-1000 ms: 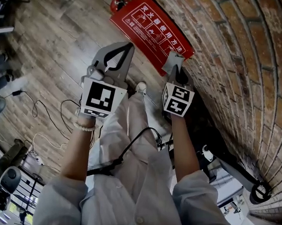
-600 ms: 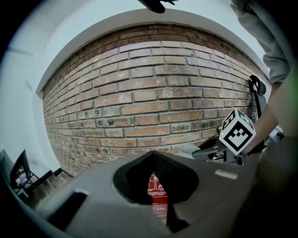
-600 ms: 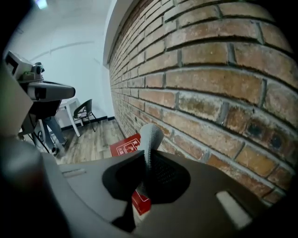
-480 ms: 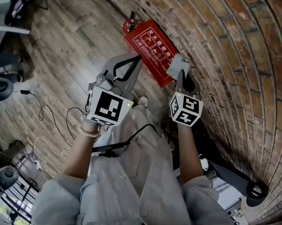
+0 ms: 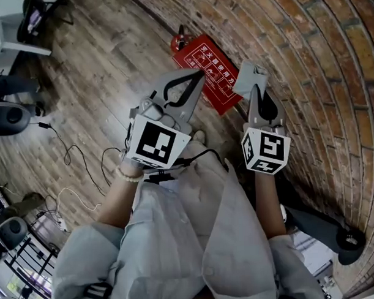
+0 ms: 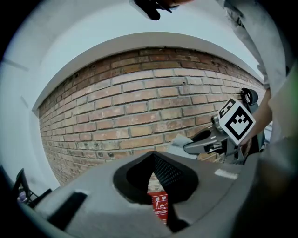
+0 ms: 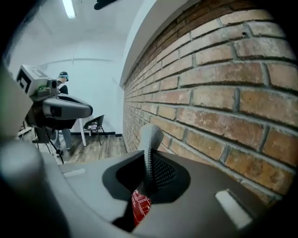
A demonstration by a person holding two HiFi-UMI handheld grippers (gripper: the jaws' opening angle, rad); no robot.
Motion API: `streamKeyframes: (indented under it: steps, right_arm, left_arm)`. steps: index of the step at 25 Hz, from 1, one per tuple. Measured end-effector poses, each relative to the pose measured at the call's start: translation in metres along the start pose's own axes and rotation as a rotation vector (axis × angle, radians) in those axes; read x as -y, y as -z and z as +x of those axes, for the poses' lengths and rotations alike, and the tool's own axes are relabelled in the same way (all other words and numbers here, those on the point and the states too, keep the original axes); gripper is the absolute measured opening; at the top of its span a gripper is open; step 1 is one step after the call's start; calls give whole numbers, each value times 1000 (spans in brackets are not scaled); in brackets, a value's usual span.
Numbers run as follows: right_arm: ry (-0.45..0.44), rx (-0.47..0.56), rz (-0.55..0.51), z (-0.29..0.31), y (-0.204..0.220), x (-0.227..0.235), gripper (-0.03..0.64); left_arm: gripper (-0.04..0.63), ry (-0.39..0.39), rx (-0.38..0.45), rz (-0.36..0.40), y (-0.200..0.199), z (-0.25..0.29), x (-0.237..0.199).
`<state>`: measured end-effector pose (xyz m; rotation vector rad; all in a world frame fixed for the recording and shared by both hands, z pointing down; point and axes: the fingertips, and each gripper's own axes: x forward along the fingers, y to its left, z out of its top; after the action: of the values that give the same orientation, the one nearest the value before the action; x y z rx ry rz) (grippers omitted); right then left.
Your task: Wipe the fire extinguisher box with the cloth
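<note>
My left gripper [image 5: 195, 77] is pinched closed on nothing, its tips meeting, parked clear of the work. Just ahead, the fire extinguisher box [image 5: 210, 71] sits at the edge of the floor [image 5: 93, 88], against the brick wall [image 5: 306, 62]. My right gripper [image 5: 253, 91] clamps the grey cloth [image 5: 249, 78], with a flap standing proud as the wiping face; I judge it is not yet on the box. The head view gives that layout. The gripper views show only a red sliver of the box between the jaws, but they confirm each grip.
</note>
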<state>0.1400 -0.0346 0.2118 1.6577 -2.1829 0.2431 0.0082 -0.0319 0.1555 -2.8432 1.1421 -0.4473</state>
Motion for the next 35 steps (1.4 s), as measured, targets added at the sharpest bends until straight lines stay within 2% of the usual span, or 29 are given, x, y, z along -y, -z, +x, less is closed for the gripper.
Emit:
streamKeyframes:
  steps: [7,11,15,23,31,35]
  right_arm:
    - [-66,100,-18,-22,-50,-14,23]
    - [-75,130,-29,-30,-68,-19,23]
    - [-74,163,-23,-34,-83,-20,23]
    - [-75,173,-16,-38,-91,-19,23]
    - [-111,151,-13,-34,-86,-29,23]
    - [-122,143,-15,-32,-84,-30,23]
  left_arm:
    - [-3,6,44,28,-36,-14,-1]
    - [-3,16,33,72,-46,-15,-3]
    - [-3,9,53,85,-56,-19,-9]
    - [-3,-13,73,81,-64,-26,-13]
    - [-3,-29,61,55,-61,-28,-16]
    - [-3,-25,47,67,-59,-27,-14]
